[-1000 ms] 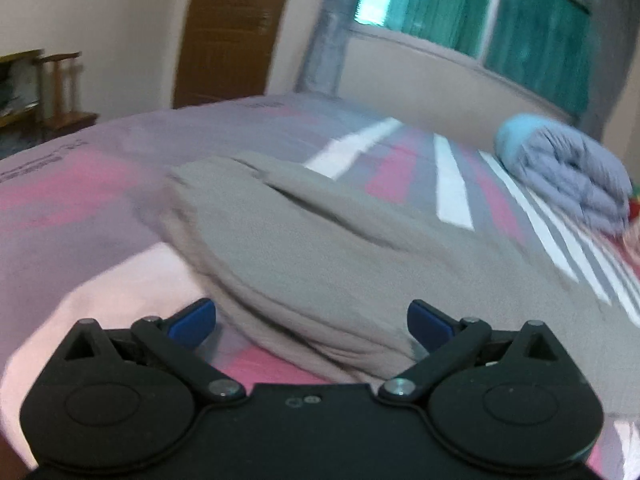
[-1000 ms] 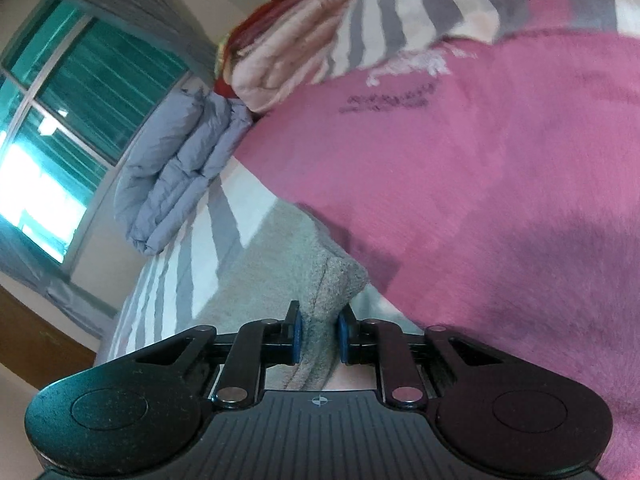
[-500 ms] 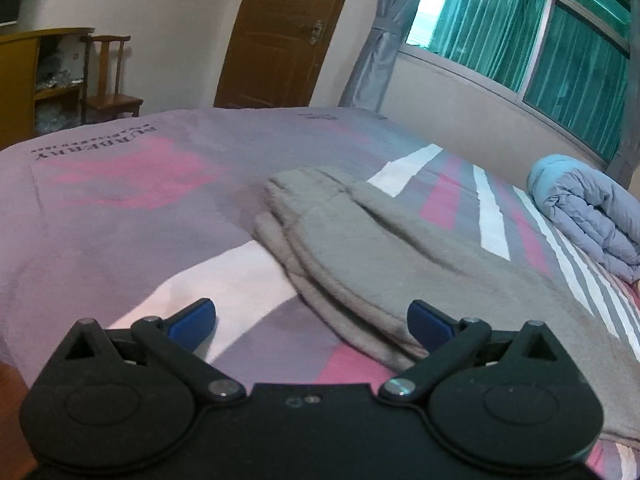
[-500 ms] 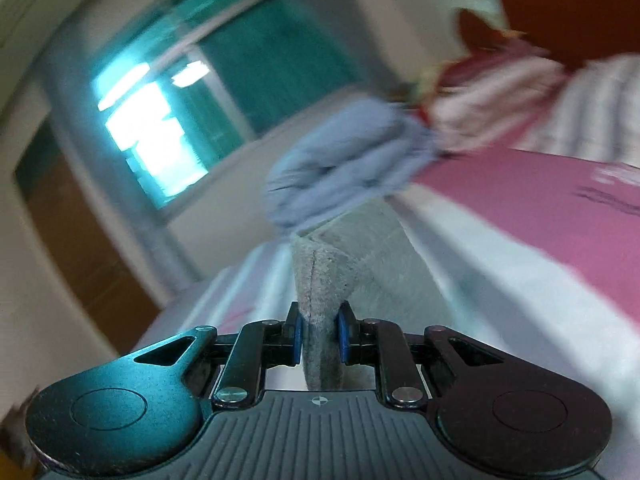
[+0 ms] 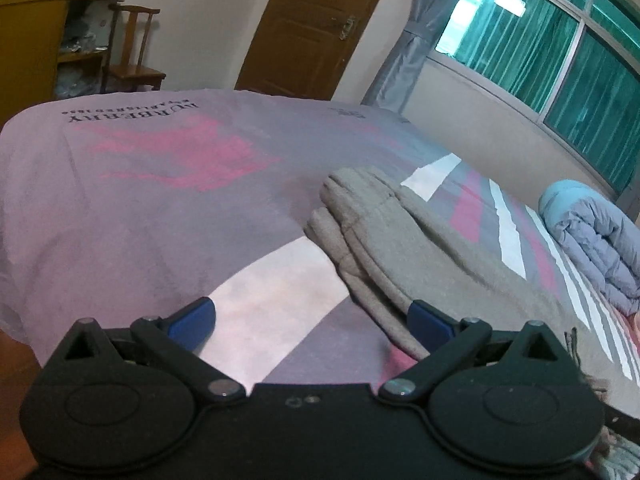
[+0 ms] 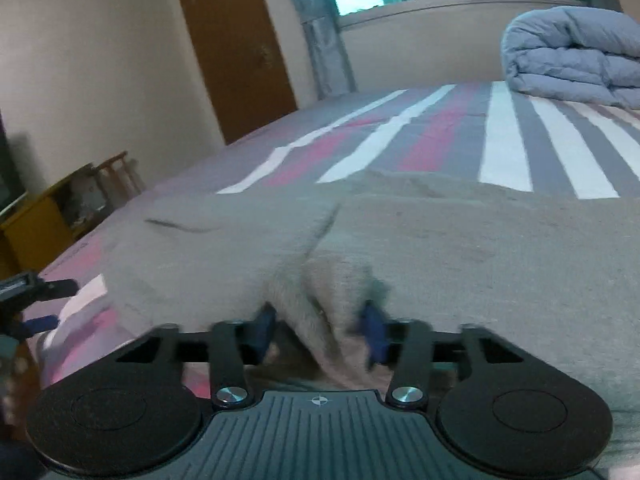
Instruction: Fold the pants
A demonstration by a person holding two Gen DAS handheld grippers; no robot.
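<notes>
Grey sweatpants [image 5: 404, 236] lie folded over on the striped bed, with a bunched end at the far left. My left gripper [image 5: 310, 316] is open and empty, low over the sheet; its right fingertip is close to the pants' near edge. In the right wrist view the pants [image 6: 460, 240] fill the foreground. My right gripper [image 6: 322, 326] has its jaws parted, with a fold of grey fabric lying loose between them. The view is blurred. The left gripper shows at the left edge of the right wrist view [image 6: 36, 304].
A rolled blue-grey duvet [image 5: 592, 236] lies at the right, also in the right wrist view [image 6: 572, 56]. A brown door [image 5: 312, 28], a wooden chair [image 5: 132, 56] and a cabinet stand beyond the bed's far edge. A window with green curtains [image 5: 560, 52] runs along the right wall.
My right gripper swung the pants end over onto the rest of the pants and its jaws opened. My left gripper drew back to the left and stayed open.
</notes>
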